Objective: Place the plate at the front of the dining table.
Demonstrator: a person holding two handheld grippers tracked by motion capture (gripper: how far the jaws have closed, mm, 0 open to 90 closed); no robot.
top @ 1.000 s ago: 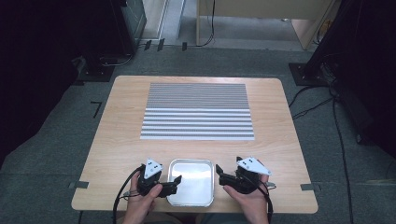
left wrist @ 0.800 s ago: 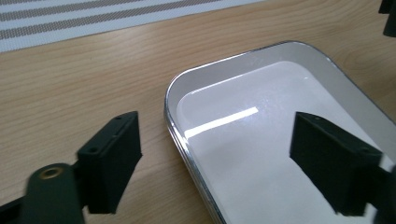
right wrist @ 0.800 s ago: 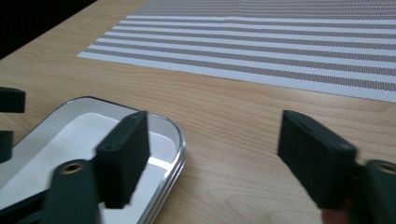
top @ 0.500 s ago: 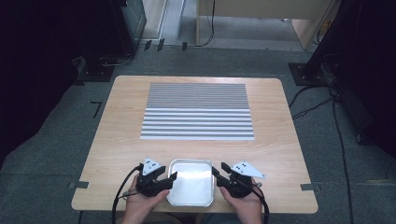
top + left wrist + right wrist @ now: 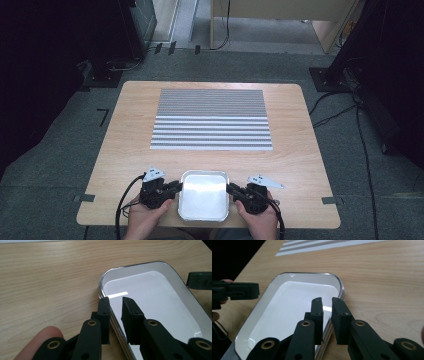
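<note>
A shallow white metal tray (image 5: 204, 214) with a silvery rim lies near the table's front edge. My left gripper (image 5: 176, 187) (image 5: 115, 302) reaches in from the tray's left side. Its jaws straddle the left rim (image 5: 106, 305), one outside and one inside, and have just been closing onto it. At the tray's right side, my right gripper (image 5: 231, 189) (image 5: 326, 302) holds the right rim (image 5: 342, 291) the same way, its jaws also just closed in. The tray rests flat on the wood and is empty.
A grey and white striped mat (image 5: 212, 119) covers the middle and far part of the wooden table (image 5: 310, 165). The table's front edge runs just below the tray. Cables trail from both grippers, and more lie on the floor at the right.
Both grippers' jaws have narrowed from wide open onto the tray's two side rims. The hands shifted slightly inward toward the tray. The tray has stayed in place.
</note>
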